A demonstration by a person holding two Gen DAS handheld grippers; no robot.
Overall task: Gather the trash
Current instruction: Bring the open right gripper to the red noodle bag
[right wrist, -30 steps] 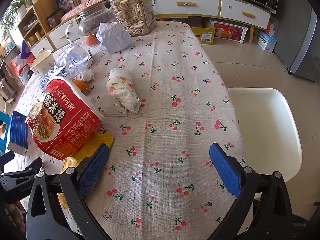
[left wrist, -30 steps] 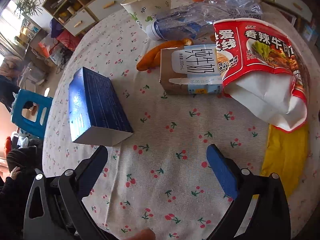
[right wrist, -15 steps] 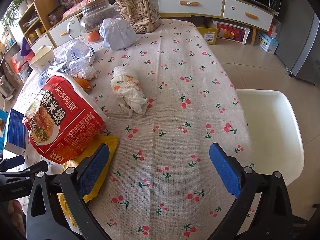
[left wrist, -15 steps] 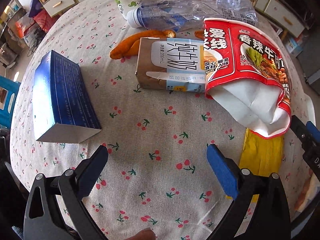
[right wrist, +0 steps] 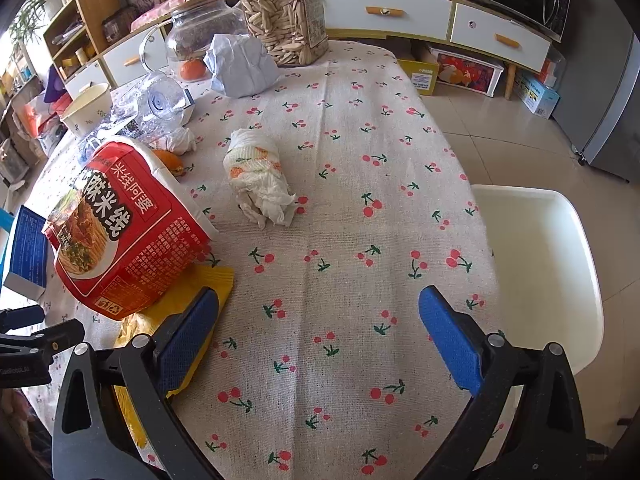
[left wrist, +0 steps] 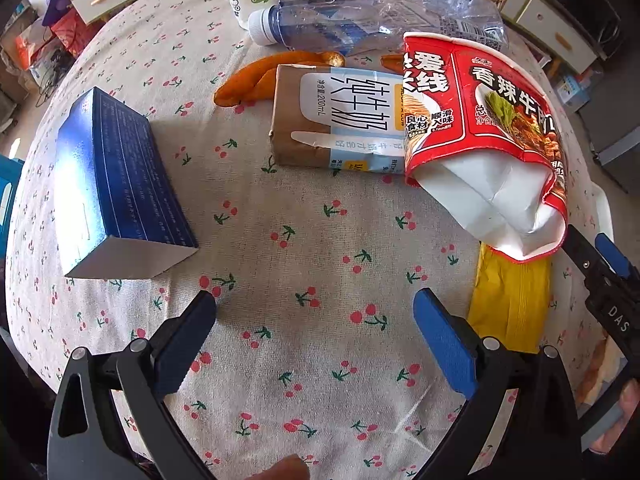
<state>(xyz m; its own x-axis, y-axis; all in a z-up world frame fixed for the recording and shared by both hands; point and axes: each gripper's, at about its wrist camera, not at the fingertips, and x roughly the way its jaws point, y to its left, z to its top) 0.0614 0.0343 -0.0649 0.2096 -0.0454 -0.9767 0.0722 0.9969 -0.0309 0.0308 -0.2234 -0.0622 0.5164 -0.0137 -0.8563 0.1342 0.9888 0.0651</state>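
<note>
1. Holding my left hand-held gripper [left wrist: 314, 324] with its blue pads spread apart and empty, I am hovering over the cherry-print table [left wrist: 280, 360]; my right hand-held gripper [right wrist: 318, 322] is likewise gaping, gripping nothing.
2. Lying just ahead are the milk carton [left wrist: 336, 120] and the crushed red noodle cup [left wrist: 484, 120], which overlaps the carton's end.
3. I am judging both light: the carton is stiff and boxy, best pinched across its flat sides; the cup is thin paper, so I would take its rim.
</note>
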